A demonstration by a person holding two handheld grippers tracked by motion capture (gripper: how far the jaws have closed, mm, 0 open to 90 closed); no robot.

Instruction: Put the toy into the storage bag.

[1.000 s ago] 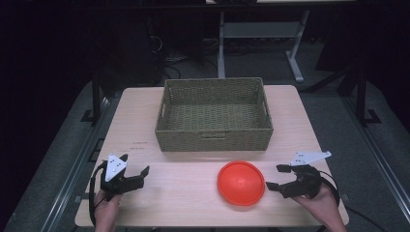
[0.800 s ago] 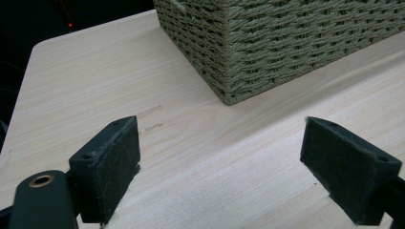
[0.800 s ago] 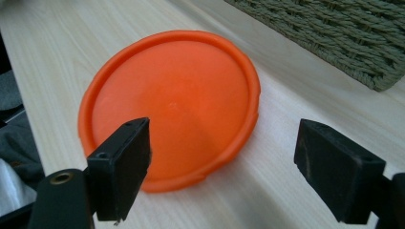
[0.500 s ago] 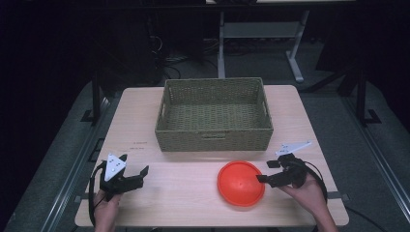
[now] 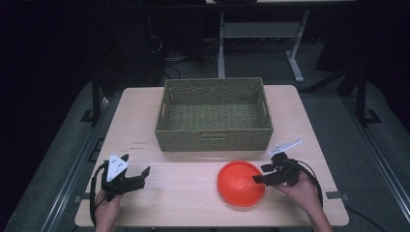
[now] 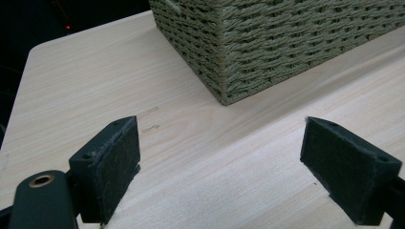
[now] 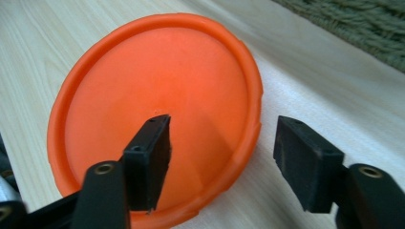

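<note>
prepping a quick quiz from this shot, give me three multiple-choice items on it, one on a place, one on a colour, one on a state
1. Where does the orange bowl lie relative to the woven basket in the high view?
A. inside it
B. on the table in front of it, nearer the person
C. behind it

2. What colour is the bowl?
A. blue
B. white
C. orange

3. How does the right gripper stand at the bowl?
A. jaws apart, astride the bowl's rim, not yet pressing
B. clamped shut well clear of the bowl
C. holding the bowl in the air

Answers: 1 B, the bowl sits on the bare table below the basket's front wall. 2 C, both views show it orange. 3 A, one jaw is over the inside, one outside the rim, with gaps showing.
</note>
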